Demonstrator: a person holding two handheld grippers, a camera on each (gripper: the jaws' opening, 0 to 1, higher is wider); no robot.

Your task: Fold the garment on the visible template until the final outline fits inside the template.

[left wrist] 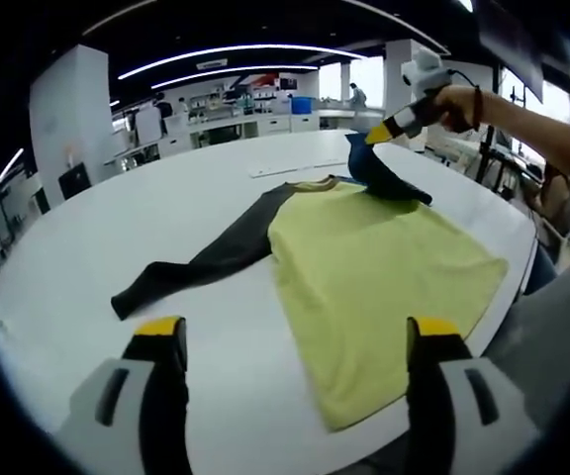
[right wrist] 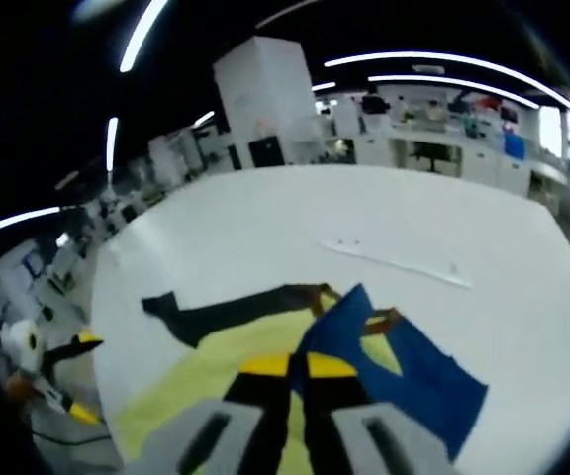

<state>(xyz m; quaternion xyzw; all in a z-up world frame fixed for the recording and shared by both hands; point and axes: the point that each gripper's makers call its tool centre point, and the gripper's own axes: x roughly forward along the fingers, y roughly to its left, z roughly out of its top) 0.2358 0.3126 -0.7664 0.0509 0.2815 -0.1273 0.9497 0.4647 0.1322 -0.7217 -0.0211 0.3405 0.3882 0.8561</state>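
The right gripper (right wrist: 297,368), clamped on the yellow shirt's blue sleeve (right wrist: 404,371), risks dragging the shirt body (left wrist: 374,282) askew on the white table (left wrist: 87,257), while the left gripper (left wrist: 297,341) hovers wide open, empty.

Yellow-green, charcoal and blue on white

We see a garment (left wrist: 374,277) with a plain yellow-green body, one dark charcoal sleeve (left wrist: 206,262), one blue sleeve (right wrist: 404,371) and a tan-brown collar (left wrist: 315,184), lying on a white bench (left wrist: 117,228). Our left gripper (left wrist: 300,341) and right gripper (right wrist: 298,368) are grey and black, with yellow-tipped fingers (left wrist: 158,327).
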